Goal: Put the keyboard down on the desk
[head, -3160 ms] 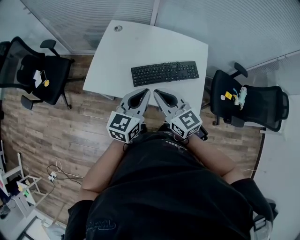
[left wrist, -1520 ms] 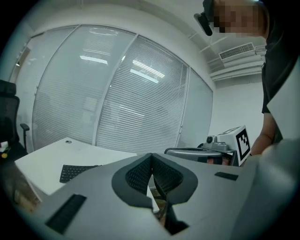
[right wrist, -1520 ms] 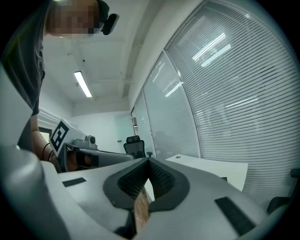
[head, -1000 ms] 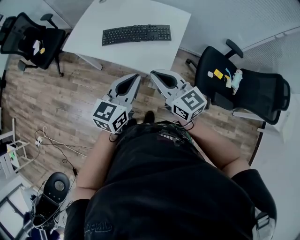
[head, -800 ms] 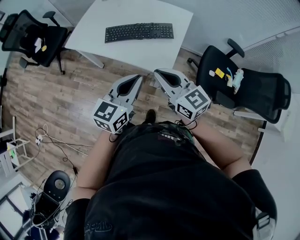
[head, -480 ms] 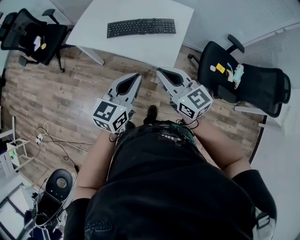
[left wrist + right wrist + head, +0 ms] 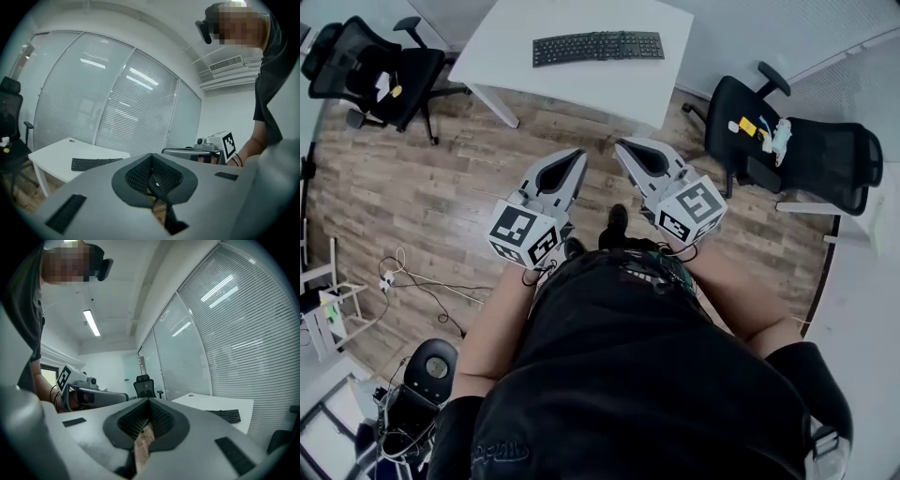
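The black keyboard (image 7: pixel 598 47) lies flat on the white desk (image 7: pixel 581 82) at the top of the head view, with nothing touching it. My left gripper (image 7: pixel 579 153) and right gripper (image 7: pixel 621 144) hover side by side over the wooden floor, well short of the desk. Both are shut with nothing between their jaws. In the left gripper view the keyboard (image 7: pixel 96 163) rests on the desk (image 7: pixel 51 154) far beyond the shut gripper (image 7: pixel 151 155). The right gripper view shows the keyboard (image 7: pixel 228 415) at the right, past the shut gripper (image 7: pixel 149 400).
A black office chair (image 7: pixel 366 66) stands left of the desk, and another (image 7: pixel 797 150) with small items on its seat stands to the right. Cables (image 7: pixel 412 272) trail over the floor at the left, near a chair base (image 7: pixel 427 370).
The person has stepped back from the desk, so the desk and keyboard sit farther away and higher in the head view. Both grippers stay shut and empty in front of the body.
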### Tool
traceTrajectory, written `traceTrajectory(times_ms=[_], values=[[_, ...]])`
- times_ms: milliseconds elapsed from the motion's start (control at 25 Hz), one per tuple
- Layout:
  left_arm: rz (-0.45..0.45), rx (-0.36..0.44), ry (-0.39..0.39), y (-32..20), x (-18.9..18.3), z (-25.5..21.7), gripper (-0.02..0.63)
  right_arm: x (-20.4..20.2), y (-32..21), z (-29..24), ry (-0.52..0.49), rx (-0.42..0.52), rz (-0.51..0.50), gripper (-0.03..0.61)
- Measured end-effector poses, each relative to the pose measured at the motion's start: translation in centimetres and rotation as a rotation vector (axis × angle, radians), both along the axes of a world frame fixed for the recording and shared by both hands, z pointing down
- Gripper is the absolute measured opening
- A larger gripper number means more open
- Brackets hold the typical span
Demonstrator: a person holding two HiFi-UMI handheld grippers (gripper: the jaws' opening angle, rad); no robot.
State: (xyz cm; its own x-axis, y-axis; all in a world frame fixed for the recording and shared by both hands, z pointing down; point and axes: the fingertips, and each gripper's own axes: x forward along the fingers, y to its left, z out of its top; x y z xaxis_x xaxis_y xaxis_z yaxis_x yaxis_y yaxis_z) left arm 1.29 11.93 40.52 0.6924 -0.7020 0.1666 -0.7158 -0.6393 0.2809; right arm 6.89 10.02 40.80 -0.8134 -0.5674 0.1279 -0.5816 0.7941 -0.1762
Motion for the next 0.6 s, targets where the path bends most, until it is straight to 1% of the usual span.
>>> traceTrajectory(times_ms=[120,400,600], values=[[0.012,0.012,0.015,1.7,-1.2,-0.6,0.015,-1.4,2.0,-0.4,-0.004,0.012,0.010,0.021],[0.053,0.027,0.022,6.3,-3.5,-0.9,0.015,-4.3,6.9,-0.5,-0.007,0.027,0.023,0.021],[0.063,0.026,0.036,8.6,-5.1,-0.9,0.015,-6.0,9.4,-0.4,-0.008,0.019,0.021,0.021]])
